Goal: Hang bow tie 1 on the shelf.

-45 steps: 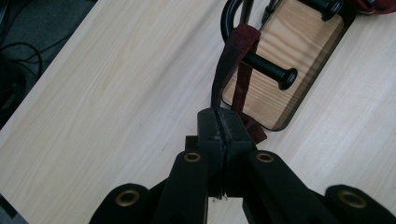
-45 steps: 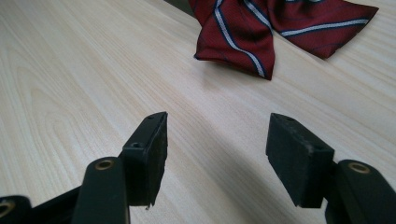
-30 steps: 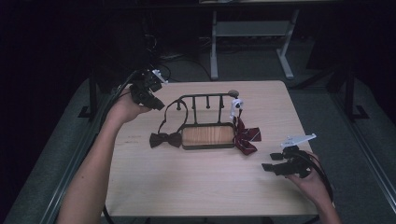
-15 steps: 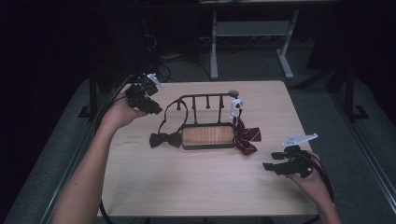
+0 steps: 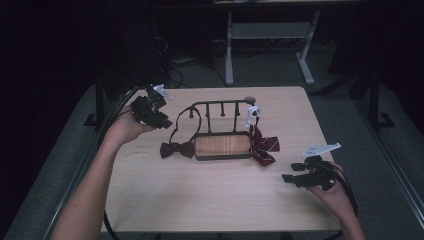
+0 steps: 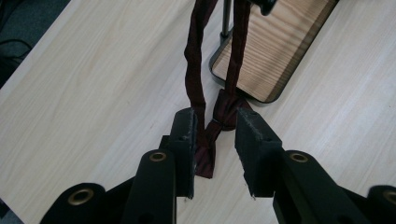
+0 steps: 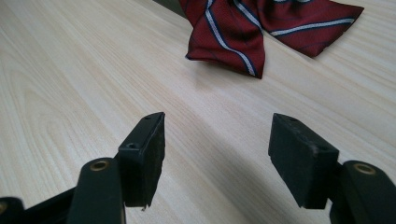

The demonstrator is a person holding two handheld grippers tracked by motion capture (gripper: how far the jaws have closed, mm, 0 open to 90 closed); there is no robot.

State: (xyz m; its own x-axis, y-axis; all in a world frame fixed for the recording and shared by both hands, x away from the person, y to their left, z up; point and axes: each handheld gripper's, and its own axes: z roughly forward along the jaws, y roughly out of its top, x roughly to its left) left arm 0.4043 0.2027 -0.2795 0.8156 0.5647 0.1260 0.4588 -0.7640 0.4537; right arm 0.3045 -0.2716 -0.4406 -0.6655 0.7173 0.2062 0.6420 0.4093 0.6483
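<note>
The left gripper (image 5: 161,121) is held above the table's (image 5: 210,200) far left part, just left of the rack (image 5: 220,127). Its jaws have just been opening; in the left gripper view they stand apart with the dark bow tie (image 6: 212,126) between them. The left pad lies close against the tie's strap, but whether it touches cannot be told; the right pad is clear of it. The tie's two strap runs climb toward the rack's rail and are cut off at the top edge of that view. In the high view the bow (image 5: 177,149) lies on the table touching the rack's wooden base, with its strap looped over a peg. The right gripper (image 5: 295,177) rests near the table's right front, jaws wide apart with nothing between them. The striped tie (image 7: 261,28) lies ahead of it, its upper part cut off by the frame edge; in the high view it leans against the rack's right end. A small white item (image 5: 254,112) on the rack is too small to identify.
</note>
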